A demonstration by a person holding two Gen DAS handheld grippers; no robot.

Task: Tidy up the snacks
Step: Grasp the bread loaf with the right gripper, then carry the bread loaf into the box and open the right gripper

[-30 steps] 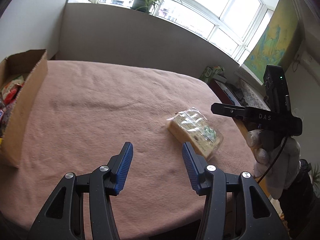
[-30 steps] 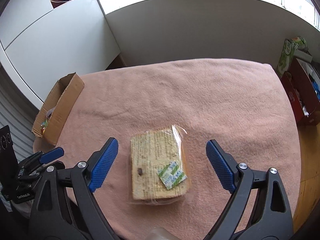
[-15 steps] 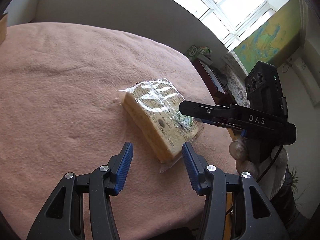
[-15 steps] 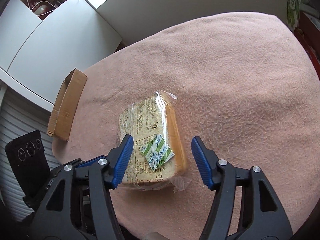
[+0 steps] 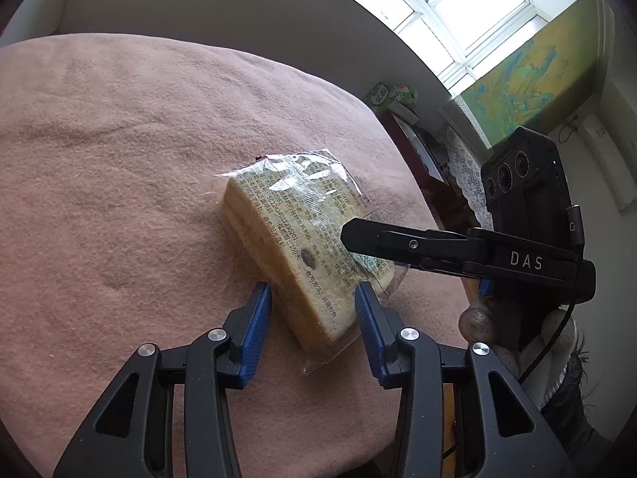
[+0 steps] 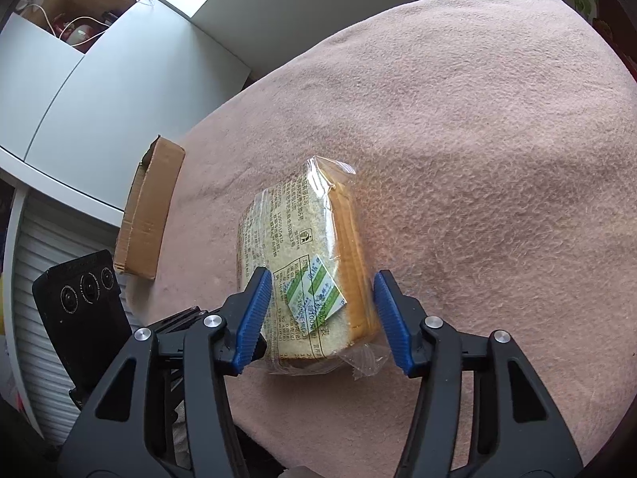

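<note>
The task looks barely begun: the wrapped bread [image 5: 302, 247] lies on the pink blanket [image 5: 119, 159], not yet lifted, well apart from the cardboard box [image 6: 149, 207] at the table edge. Both grippers straddle one end of it. The left gripper [image 5: 314, 318] is closing with gaps either side; the right gripper [image 6: 322, 306] is closing too, its pads close beside the wrapper without clearly pressing it. Only the right view shows the box; only the left shows the window [image 5: 458, 8].
</note>
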